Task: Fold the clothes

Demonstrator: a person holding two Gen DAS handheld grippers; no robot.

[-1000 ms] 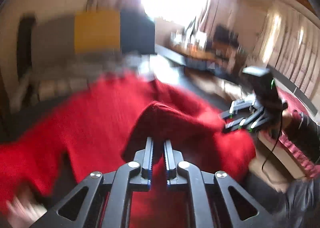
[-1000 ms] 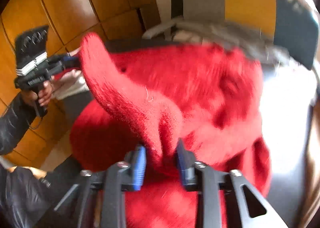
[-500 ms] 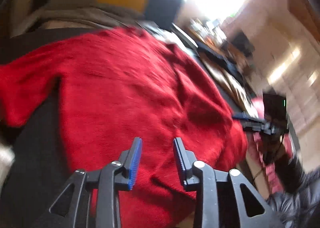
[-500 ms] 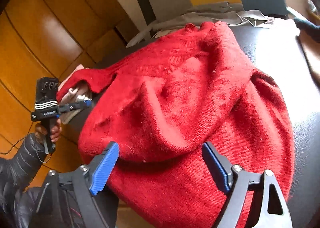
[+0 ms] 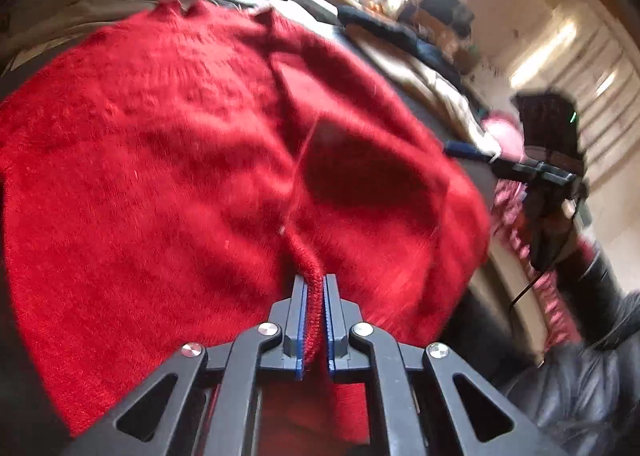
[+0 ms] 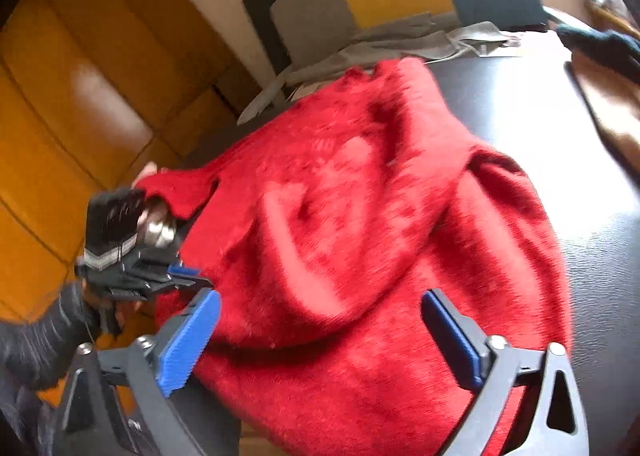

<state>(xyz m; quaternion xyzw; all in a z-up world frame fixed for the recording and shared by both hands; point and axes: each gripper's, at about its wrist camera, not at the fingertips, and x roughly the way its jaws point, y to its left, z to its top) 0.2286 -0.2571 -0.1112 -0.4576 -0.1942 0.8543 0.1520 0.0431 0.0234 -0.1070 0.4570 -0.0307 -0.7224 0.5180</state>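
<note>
Left gripper (image 5: pixel 315 308) is pinched tight on a ridge of the red sweater (image 5: pixel 168 160), w/ the rest spread ahead of it on the dark bench (image 6: pixel 560 128). Right gripper (image 6: pixel 320 340) has jaws wide apart, nothing held, hovering low over the sweater's near edge. Sleeved hand (image 6: pixel 60 332) grips the left handle, off to its left.
</note>
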